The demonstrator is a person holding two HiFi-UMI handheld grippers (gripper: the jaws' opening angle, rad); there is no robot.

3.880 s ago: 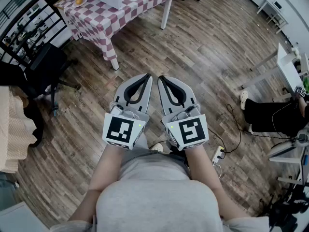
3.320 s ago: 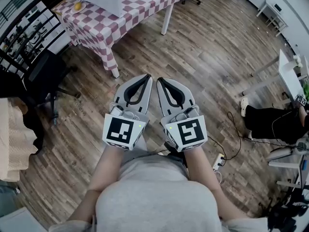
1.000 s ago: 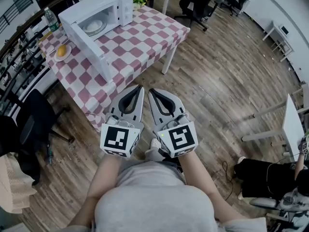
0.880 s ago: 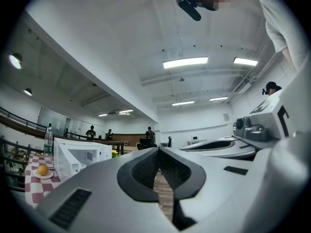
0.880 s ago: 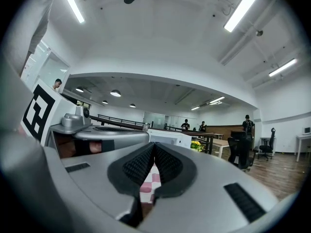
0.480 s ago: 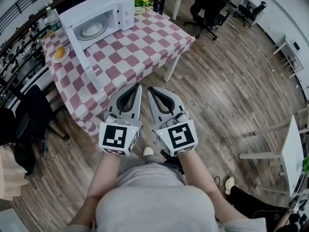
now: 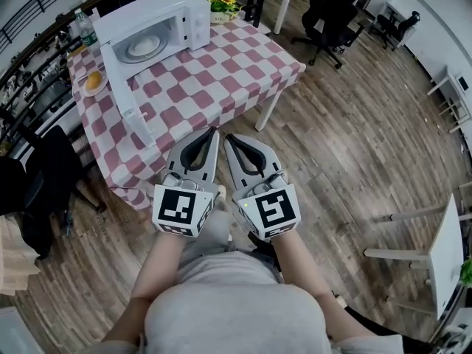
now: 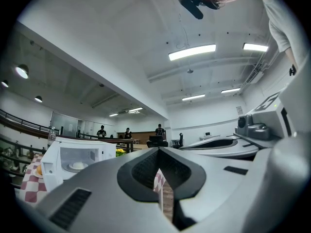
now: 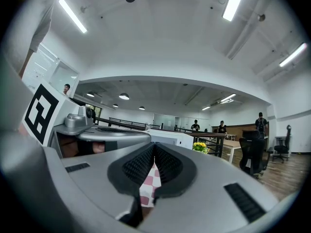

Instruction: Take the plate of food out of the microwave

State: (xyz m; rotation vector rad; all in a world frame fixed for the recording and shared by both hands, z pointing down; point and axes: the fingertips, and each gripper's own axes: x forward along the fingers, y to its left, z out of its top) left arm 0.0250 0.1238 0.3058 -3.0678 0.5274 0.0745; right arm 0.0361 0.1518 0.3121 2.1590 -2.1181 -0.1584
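A white microwave [image 7: 151, 28] stands on the far left of a red-and-white checked table [image 7: 221, 68], its door [image 7: 122, 94] swung open toward me. Inside lies a white plate of pale food [image 7: 145, 46]. The left gripper view also shows the microwave [image 8: 73, 161] and the plate [image 8: 77, 166], small and far off. My left gripper [image 7: 212, 130] and right gripper [image 7: 228, 136] are held side by side at the table's near edge, well short of the microwave. Both are shut and empty, as the left gripper [image 8: 159, 152] and right gripper [image 9: 154, 147] show in their own views.
A small plate with an orange-coloured item [image 7: 94, 82] sits left of the microwave, a bottle [image 7: 86, 28] behind it, yellow flowers [image 7: 223, 2] to its right. Black office chairs [image 7: 328, 13] stand beyond the table, another chair [image 7: 40, 179] at its left. Wooden floor lies to the right.
The person has walked toward the table: microwave and table came into view and grew nearer. Both grippers stayed shut, side by side in front of the body.
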